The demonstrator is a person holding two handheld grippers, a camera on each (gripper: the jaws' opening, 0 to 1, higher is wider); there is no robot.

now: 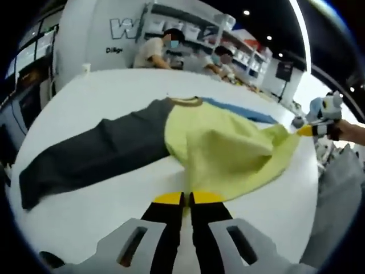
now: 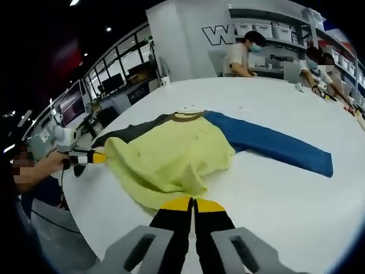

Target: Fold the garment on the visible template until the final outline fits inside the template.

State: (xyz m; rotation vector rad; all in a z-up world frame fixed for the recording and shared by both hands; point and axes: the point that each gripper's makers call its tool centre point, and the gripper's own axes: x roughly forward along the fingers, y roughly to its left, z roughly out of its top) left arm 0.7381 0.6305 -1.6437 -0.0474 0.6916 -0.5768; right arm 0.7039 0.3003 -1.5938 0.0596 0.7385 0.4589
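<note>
A garment with a yellow body (image 1: 228, 148), a dark grey sleeve (image 1: 91, 154) and a blue sleeve (image 2: 279, 145) lies spread on the white table (image 1: 74, 211). Its brown collar (image 1: 185, 101) points away from me. In the left gripper view my left gripper (image 1: 187, 197) is shut on the yellow hem, jaws pressed together. In the right gripper view my right gripper (image 2: 193, 201) is likewise shut on the hem's edge. Each gripper also appears in the other's view, pinching a lifted hem corner: the right gripper (image 1: 308, 130) and the left gripper (image 2: 94, 157). The yellow body is rumpled and raised near the hem.
Two people (image 1: 157, 50) sit at the table's far side, also seen as people (image 2: 242, 51) in the right gripper view, with shelves (image 1: 194, 20) behind. Small items (image 2: 319, 85) lie near the far edge. The table's rounded edge (image 2: 85, 211) runs close to the hem.
</note>
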